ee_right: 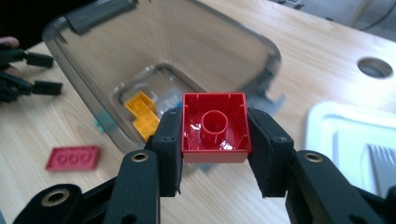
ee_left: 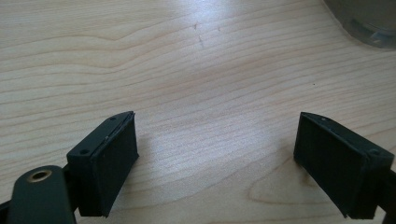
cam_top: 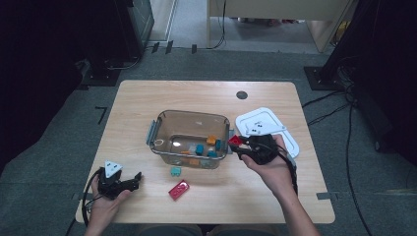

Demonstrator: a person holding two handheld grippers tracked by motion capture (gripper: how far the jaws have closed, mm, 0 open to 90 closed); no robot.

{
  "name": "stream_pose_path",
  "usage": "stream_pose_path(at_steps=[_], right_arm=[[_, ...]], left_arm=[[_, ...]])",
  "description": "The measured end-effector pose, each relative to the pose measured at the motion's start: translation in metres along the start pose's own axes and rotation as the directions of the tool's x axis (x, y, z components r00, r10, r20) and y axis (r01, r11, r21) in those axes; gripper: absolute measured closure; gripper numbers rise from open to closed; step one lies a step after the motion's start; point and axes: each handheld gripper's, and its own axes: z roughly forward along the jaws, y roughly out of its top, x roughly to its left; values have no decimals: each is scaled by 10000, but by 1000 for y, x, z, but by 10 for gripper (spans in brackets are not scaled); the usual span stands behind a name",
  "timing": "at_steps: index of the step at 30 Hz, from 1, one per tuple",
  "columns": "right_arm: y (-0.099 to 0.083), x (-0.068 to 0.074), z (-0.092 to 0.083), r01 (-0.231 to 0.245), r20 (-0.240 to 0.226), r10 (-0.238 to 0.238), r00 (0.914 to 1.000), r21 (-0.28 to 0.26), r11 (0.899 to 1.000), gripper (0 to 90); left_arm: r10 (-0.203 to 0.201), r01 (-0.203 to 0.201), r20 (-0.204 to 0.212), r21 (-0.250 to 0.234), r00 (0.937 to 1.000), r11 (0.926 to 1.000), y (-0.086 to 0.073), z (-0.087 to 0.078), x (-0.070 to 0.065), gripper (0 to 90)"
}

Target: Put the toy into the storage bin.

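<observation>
My right gripper (cam_top: pixel 237 142) is shut on a square red brick (ee_right: pixel 215 126) held hollow side toward its camera, beside the right rim of the clear plastic tub (cam_top: pixel 162 118); in the high view the red brick (cam_top: pixel 235 140) hangs just by that rim. Inside the tub lie orange bricks (ee_right: pixel 144 113) and teal ones (cam_top: pixel 200 149). On the table in front of the tub lie a flat red plate (cam_top: pixel 179 189) and a small teal brick (cam_top: pixel 175 171). My left gripper (cam_top: pixel 138 178) rests near the front left corner, its jaws wide apart over bare wood (ee_left: pixel 215 154).
A white lid (cam_top: pixel 268 128) lies on the table right of the tub, partly under my right hand. A round cable hole (cam_top: pixel 241 95) sits near the table's far edge. Cables and dark stands lie on the floor around the table.
</observation>
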Motion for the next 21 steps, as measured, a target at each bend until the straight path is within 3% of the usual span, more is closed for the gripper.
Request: stream_pose_path(at_steps=[7,14,21], right_arm=[[19,14,21,68,-674,-75,9977,-108,9999,598],[26,22,50,174,-942,-129,9955,471,9987,559],[24,27,48,307,-886,-276,9957,332,9990,468]], left_arm=[[-17,17,-5,-9,10000,10000,0,0,0,136],[1,-1,-17,-27,10000,10000,0,0,0,136],[-18,18,-7,-17,10000,10000,0,0,0,136]])
